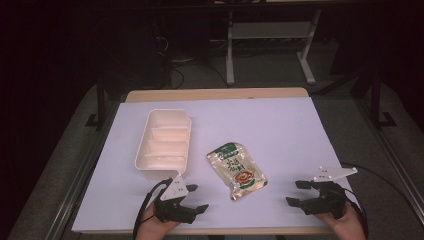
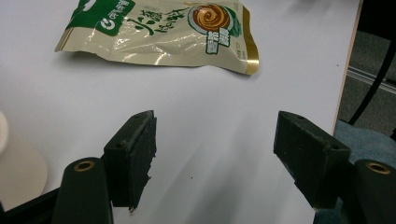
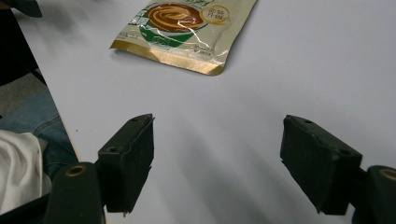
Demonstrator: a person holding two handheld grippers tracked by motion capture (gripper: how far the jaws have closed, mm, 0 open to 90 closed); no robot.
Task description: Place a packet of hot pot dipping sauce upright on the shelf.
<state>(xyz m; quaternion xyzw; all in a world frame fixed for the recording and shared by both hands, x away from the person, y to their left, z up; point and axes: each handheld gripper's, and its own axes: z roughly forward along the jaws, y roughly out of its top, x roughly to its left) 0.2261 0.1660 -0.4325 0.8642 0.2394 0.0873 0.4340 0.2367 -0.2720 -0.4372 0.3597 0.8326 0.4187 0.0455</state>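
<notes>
A: Where does the high view look from?

B: From above the near edge, facing forward and down over the whole table point(image 1: 300, 115), with the floor beyond at 12 o'clock.

A: And the two gripper views?

B: Each rides low and close to the tabletop. The left gripper point(image 1: 195, 198) view faces toward 2 o'clock, the right gripper point(image 1: 297, 192) view toward 10 o'clock.

A: What do they share?

B: The pouch point(image 1: 236, 170) point(image 2: 163, 32) point(image 3: 187, 32), seen from opposite sides.

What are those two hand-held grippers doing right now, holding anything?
Left hand-held gripper: open, holding nothing, near the tray.
Right hand-held gripper: open, holding nothing.
The pouch lies untouched between them.
</notes>
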